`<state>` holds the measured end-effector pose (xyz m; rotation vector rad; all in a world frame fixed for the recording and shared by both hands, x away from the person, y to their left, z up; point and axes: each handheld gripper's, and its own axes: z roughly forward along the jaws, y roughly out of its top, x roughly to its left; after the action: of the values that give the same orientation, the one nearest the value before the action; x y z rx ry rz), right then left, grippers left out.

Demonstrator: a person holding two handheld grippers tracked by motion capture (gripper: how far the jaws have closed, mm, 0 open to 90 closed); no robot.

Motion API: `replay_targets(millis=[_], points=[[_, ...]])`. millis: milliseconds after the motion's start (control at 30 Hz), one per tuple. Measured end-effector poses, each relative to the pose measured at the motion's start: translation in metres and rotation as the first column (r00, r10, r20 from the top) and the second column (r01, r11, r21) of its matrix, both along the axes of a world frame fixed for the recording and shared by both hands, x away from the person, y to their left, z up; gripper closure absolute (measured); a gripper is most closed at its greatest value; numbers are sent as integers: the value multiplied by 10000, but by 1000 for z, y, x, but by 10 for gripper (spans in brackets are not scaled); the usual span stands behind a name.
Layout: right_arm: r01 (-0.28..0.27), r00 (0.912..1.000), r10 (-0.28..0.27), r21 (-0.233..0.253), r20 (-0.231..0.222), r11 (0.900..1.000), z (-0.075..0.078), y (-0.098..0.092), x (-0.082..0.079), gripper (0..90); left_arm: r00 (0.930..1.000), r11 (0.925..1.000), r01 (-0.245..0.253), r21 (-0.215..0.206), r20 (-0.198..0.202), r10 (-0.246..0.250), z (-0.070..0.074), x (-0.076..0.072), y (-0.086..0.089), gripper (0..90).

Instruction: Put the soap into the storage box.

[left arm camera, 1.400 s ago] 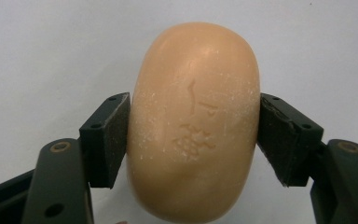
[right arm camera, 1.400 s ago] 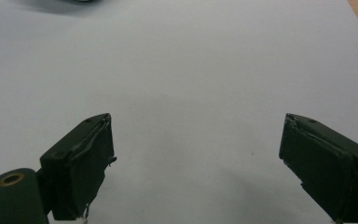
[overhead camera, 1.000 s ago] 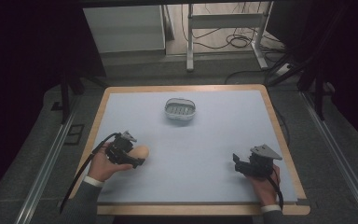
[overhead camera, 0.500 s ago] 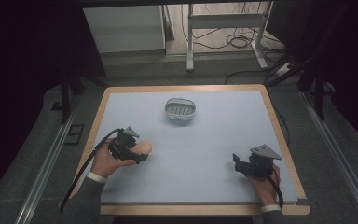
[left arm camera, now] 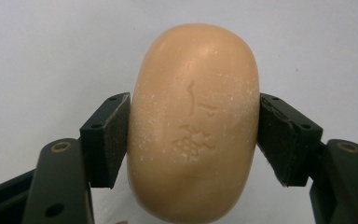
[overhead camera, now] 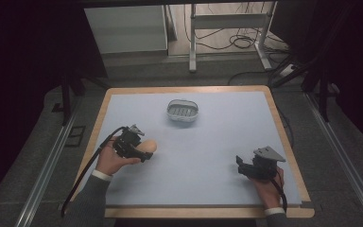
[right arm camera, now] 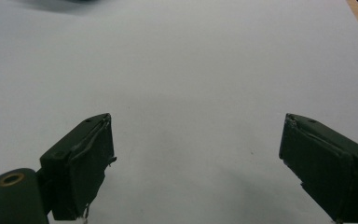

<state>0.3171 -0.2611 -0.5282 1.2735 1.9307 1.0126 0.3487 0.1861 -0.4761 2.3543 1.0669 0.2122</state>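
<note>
Pale table (overhead camera: 208, 142), soap (left arm camera: 193, 123) gripped at its left side.
Left gripper (left arm camera: 193, 135) is clamped across the soap's middle; right gripper (right arm camera: 196, 158) gapes, idle. Keep the squeeze even and level toward the dish (overhead camera: 183, 110); soap slips.

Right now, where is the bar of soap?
In the high view the soap is at the table's left side, clamped between the left gripper's jaws, nearer the person than the small dish.
</note>
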Motion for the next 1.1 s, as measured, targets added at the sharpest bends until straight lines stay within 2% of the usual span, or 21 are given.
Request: replay_targets(millis=[367,833,1100], points=[[15,10000,-15,-3,-17,10000,0,0,0,100,10000,10000,-39,-17,74,39,4,10,-4,309],[14,10000,-14,-20,-18,10000,0,0,0,100,9999,9997,-133,-210,-58,132,0,21,-4,310],[30,10000,-30,-54,-32,10000,0,0,0,100,9999,9998,-123,-144,2,123,3,25,-5,310]])
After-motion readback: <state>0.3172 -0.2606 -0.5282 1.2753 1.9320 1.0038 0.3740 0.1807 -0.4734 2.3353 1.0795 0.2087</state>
